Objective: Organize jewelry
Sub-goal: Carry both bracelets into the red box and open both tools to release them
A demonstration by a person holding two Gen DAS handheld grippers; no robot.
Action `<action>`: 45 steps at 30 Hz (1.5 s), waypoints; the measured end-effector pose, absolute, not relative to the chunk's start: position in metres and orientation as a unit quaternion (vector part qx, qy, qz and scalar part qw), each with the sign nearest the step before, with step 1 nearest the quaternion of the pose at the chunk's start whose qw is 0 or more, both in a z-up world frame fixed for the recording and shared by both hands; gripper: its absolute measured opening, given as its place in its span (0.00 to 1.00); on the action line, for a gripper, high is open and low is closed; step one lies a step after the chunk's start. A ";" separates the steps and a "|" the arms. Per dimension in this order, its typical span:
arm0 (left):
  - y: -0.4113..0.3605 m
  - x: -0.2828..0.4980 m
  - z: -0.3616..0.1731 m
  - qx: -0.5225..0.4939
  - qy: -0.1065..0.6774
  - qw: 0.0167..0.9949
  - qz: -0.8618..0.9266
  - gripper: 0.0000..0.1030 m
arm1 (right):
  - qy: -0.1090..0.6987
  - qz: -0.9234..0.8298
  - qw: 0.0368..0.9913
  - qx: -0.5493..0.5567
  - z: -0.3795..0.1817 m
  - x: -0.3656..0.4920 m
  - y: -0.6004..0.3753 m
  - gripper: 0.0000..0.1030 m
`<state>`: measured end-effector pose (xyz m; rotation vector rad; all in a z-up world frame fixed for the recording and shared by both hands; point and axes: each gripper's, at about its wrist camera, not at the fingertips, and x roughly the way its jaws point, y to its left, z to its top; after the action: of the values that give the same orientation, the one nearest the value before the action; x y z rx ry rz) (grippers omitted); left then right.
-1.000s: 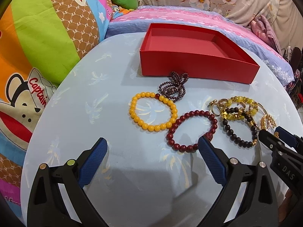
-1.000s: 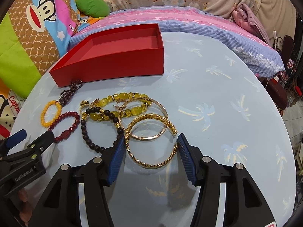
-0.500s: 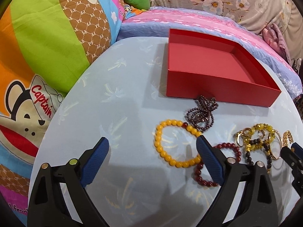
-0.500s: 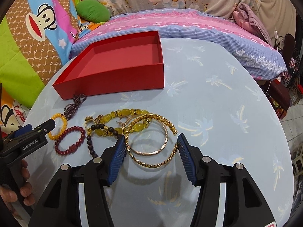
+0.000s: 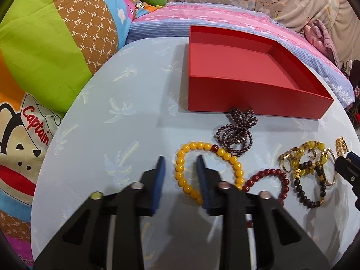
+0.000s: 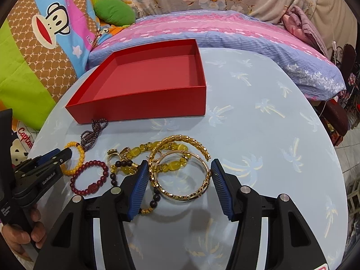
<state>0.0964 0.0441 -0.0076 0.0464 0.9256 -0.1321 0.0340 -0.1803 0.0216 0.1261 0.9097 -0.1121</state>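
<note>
On the round pale-blue table [image 6: 258, 117]: one red box [image 6: 144, 103], open and shallow, near the far edge. Before it, one dark purple bead strand [image 5: 236, 132], touching the box wall; one yellow bead bracelet [image 5: 180, 171]; one dark red bead bracelet [image 6: 90, 177]; a heap of gold bangles [image 6: 182, 173] and yellow-and-black beads. Left gripper [image 5: 180, 168]: jaws just closing, narrow gap straddling the yellow bracelet's left side; contact cannot be told. Right gripper [image 6: 180, 175]: half open around the bangles, gripping nothing.
</note>
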 end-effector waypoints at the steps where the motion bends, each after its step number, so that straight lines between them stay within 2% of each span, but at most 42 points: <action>1: 0.044 0.096 -0.007 0.020 0.448 0.891 -0.069 0.07 | 0.439 -0.052 0.895 0.059 0.022 0.034 -0.178 0.52; 6: 0.043 0.087 0.003 0.009 0.447 0.890 -0.088 0.07 | 0.439 -0.041 0.896 0.052 0.028 0.032 -0.169 0.53; 14: 0.024 0.089 0.068 0.015 0.408 0.901 -0.144 0.07 | 0.417 -0.016 0.906 0.065 0.062 0.050 -0.168 0.53; 20: -0.002 0.136 0.120 0.018 0.359 0.916 -0.178 0.07 | 0.383 0.004 0.922 0.056 0.105 0.107 -0.177 0.53; 24: -0.018 0.186 0.135 0.006 0.349 0.918 -0.189 0.07 | 0.368 0.002 0.929 0.050 0.120 0.159 -0.185 0.53; 35: -0.055 0.307 0.087 0.018 0.401 0.898 -0.183 0.07 | 0.431 0.004 0.901 0.059 0.077 0.289 -0.202 0.53; 45: -0.064 0.353 0.045 0.038 0.448 0.880 -0.157 0.07 | 0.485 -0.007 0.872 0.068 0.031 0.328 -0.206 0.53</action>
<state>0.3532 -0.0642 0.0450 0.0801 0.9333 -0.3263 0.3279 -0.2057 0.0314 0.1413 1.0142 -0.0154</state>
